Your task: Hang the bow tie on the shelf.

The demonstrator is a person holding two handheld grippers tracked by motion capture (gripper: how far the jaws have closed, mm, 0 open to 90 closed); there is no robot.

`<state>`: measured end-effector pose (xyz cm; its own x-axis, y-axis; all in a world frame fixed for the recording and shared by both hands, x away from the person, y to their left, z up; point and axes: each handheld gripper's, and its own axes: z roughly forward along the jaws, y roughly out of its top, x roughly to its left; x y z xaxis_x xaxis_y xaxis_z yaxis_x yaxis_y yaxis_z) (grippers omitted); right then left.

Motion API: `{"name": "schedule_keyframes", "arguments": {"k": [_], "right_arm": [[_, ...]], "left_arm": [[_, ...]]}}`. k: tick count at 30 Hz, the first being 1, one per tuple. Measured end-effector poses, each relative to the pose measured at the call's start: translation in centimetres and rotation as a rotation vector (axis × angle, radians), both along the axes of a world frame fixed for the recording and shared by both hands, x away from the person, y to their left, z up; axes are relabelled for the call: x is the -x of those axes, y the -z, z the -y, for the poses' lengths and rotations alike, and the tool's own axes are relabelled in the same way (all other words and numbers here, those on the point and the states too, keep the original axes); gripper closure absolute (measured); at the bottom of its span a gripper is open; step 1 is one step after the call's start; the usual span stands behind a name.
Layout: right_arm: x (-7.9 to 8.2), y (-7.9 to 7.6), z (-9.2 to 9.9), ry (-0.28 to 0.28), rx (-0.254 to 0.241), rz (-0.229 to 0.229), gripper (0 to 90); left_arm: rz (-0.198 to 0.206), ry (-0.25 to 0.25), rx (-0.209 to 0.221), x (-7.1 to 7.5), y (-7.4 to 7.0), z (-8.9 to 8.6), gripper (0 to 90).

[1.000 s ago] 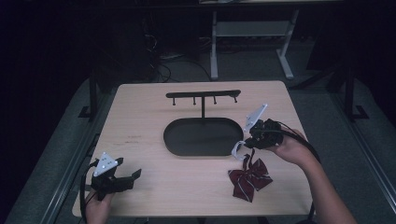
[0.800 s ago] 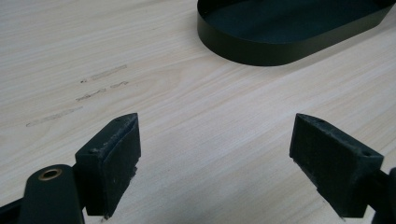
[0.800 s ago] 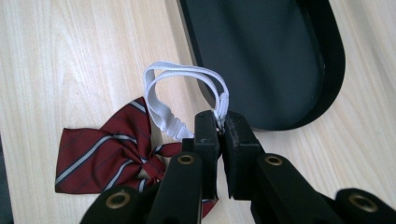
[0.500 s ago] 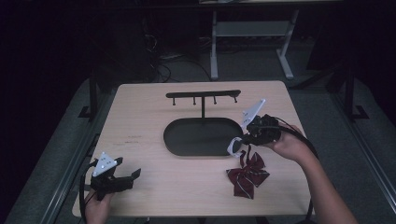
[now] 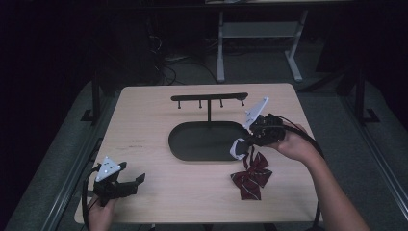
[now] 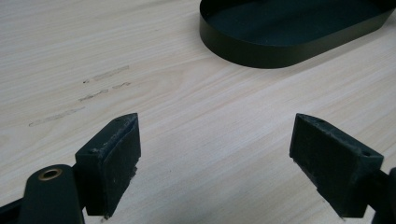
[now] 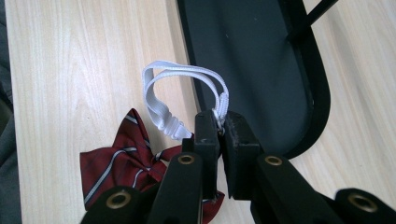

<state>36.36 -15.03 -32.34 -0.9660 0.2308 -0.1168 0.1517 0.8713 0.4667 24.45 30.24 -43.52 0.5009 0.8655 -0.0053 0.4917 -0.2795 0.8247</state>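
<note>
High view: right gripper (image 5: 244,144) lifts striped bow tie (image 5: 251,176) by its white elastic strap (image 5: 237,148) beside the hook stand's tray (image 5: 207,140); bow drags on the table (image 5: 192,192).

Left gripper view: jaws wide, empty.

Right gripper view: jaws clamped on strap (image 7: 161,109). Light, floppy; the strap looks the best hold.

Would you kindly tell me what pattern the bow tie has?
The bow tie is dark red with pale diagonal stripes, clearest in the right gripper view.

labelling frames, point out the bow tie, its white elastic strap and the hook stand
bow tie (image 5: 250,179): high view, on the striped red fabric
white elastic strap (image 7: 161,79): right gripper view, on the loop's left bend
hook stand (image 5: 209,97): high view, on the top bar
</note>
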Motion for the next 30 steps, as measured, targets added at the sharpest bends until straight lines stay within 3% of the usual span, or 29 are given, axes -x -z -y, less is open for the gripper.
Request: {"name": "schedule_keyframes", "arguments": {"k": [13, 30], "right_arm": [[-0.9, -0.1, -0.7, -0.012, -0.020, -0.029, 84.2], [-1.7, -1.4, -2.4, -0.042, -0.014, -0.021, 84.1]], "left_arm": [[-0.003, 0.008, -0.002, 0.0, 0.0, -0.1, 16.1], [0.003, 0.014, 0.003, 0.0, 0.0, 0.0, 16.1]]}}
